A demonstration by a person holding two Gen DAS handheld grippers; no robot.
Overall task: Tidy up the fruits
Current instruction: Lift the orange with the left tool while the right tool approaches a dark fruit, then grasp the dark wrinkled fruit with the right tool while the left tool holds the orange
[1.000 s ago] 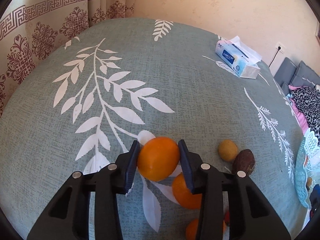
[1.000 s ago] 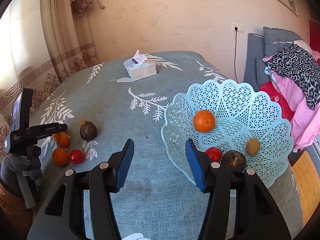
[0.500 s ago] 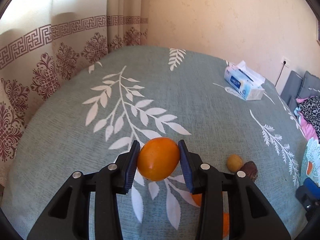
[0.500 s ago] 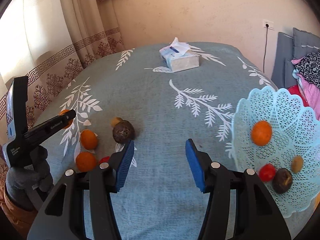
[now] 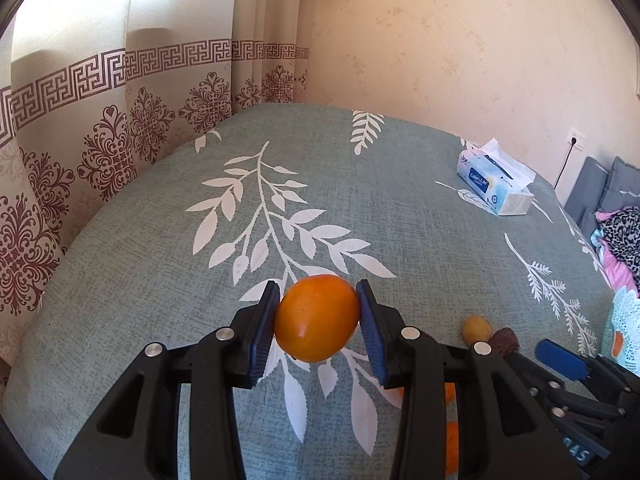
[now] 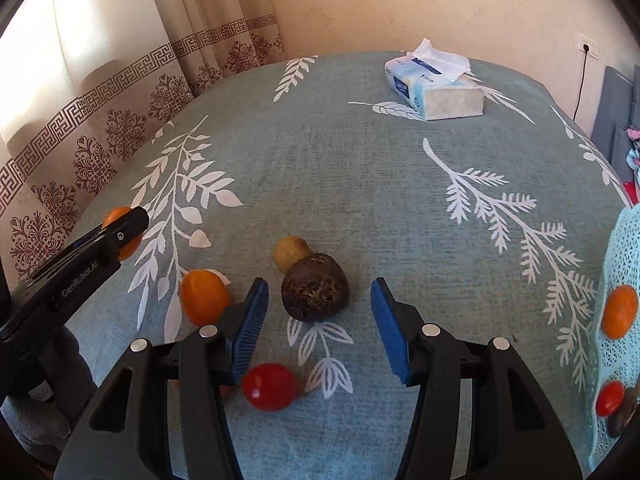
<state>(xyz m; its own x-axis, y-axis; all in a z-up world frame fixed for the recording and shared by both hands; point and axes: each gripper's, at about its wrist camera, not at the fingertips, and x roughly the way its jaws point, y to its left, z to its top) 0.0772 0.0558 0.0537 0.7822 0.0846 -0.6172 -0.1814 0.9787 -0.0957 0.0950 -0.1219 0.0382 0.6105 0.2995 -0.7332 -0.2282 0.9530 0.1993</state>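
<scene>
My left gripper (image 5: 317, 316) is shut on an orange (image 5: 317, 318) and holds it above the table; it also shows in the right wrist view (image 6: 120, 232). My right gripper (image 6: 316, 320) is open, its jaws on either side of a dark brown round fruit (image 6: 315, 292) on the cloth. A small yellow fruit (image 6: 290, 258) touches the brown one behind it. Another orange (image 6: 204, 296) and a red tomato (image 6: 270, 386) lie near the left finger. The light blue lattice basket (image 6: 628, 248) at the right edge holds an orange (image 6: 620, 311), a tomato (image 6: 610, 398) and a brown fruit.
A tissue box (image 6: 434, 88) stands at the far side of the table. The grey-green leaf-print tablecloth (image 6: 340, 160) covers the table. Patterned curtains (image 5: 100, 140) hang to the left. Cushions and clothes (image 5: 620, 232) lie to the right.
My left gripper has lifted the orange higher and drawn back from the table. My right gripper has swung left from the basket, coming down around the brown fruit.
</scene>
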